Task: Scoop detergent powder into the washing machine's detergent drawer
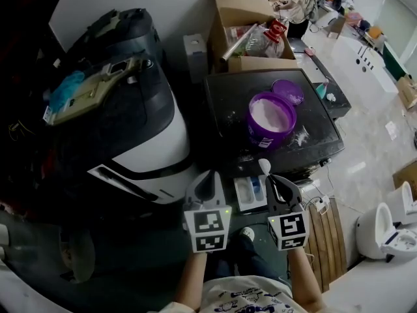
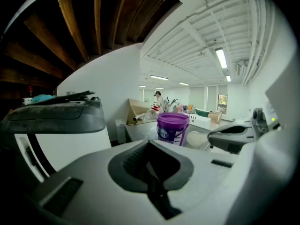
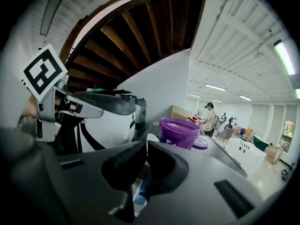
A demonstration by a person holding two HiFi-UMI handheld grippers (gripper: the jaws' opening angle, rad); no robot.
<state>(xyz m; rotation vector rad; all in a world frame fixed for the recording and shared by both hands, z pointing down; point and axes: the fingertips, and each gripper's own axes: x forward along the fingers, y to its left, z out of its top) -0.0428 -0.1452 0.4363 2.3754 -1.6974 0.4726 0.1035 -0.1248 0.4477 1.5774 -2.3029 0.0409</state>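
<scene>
A dark, glossy-topped washer [image 1: 228,109] fills the centre, dusted with white powder [image 1: 300,135]. On it, at 12 o'clock from my claws, stands a round purple plastic tub [image 1: 271,119] holding white powder, its flat lid [image 1: 287,91] just beside at 1 o'clock. The white compartmented drawer [image 1: 251,193] juts open between my claws. My right claw [image 1: 273,182], angled up and forward, is clamped on a white scoop [image 1: 264,166], whose rounded bowl is at the drawer's 12 o'clock. My left claw [image 1: 207,181], at the drawer's 9 o'clock, is closed on nothing.
</scene>
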